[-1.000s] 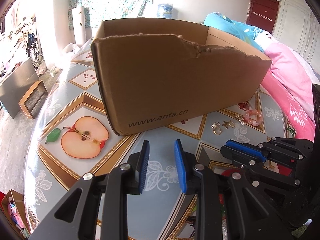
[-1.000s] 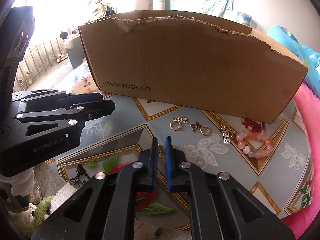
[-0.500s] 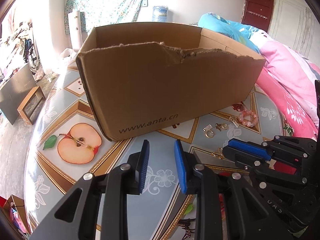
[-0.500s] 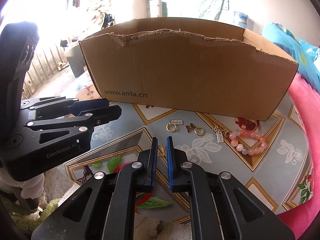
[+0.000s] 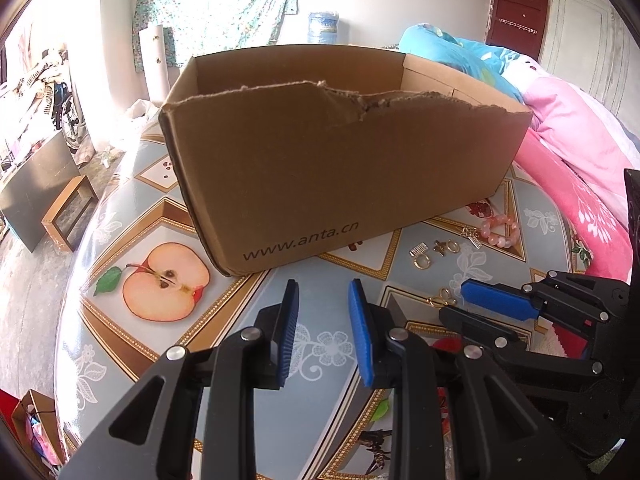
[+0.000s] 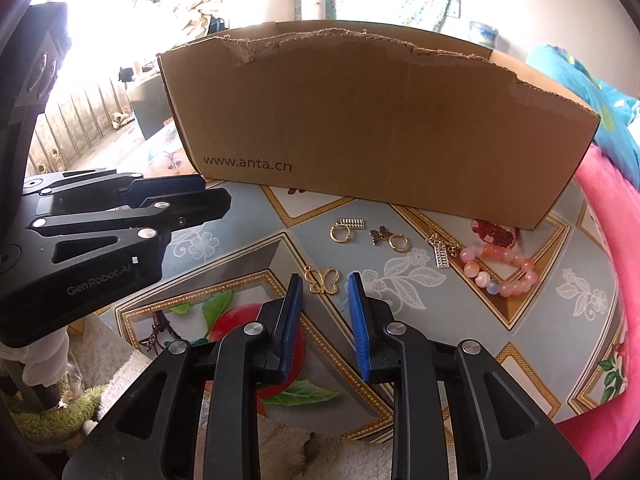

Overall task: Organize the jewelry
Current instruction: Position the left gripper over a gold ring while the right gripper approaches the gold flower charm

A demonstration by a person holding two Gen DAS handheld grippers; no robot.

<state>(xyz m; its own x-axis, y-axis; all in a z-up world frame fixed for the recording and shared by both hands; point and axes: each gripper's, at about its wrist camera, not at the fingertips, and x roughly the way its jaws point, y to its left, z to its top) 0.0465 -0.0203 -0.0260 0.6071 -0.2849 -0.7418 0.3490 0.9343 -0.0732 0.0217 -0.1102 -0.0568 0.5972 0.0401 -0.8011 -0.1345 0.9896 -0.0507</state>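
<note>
A torn brown cardboard box [image 5: 340,172] [image 6: 380,132] stands on the patterned table. Jewelry lies in front of it: a gold butterfly piece [image 6: 322,279] [image 5: 442,298], two gold rings [image 6: 341,235] [image 6: 399,242], a small charm [image 6: 380,235], a silver abacus charm [image 6: 440,256] and a pink bead bracelet [image 6: 500,270] [image 5: 500,230]. My right gripper [image 6: 323,292] is open and empty, its tips just short of the butterfly piece. My left gripper [image 5: 323,300] is open and empty, in front of the box's left corner.
The table [image 5: 160,216] carries fruit pictures under a shiny cover. Pink and blue bedding [image 5: 572,152] lies to the right. The table's near edge runs below the right gripper, with a fluffy cloth [image 6: 120,376] beneath it.
My right gripper has opened from nearly shut. Both grippers have risen and drawn back a little, so more of the box's inside shows.
</note>
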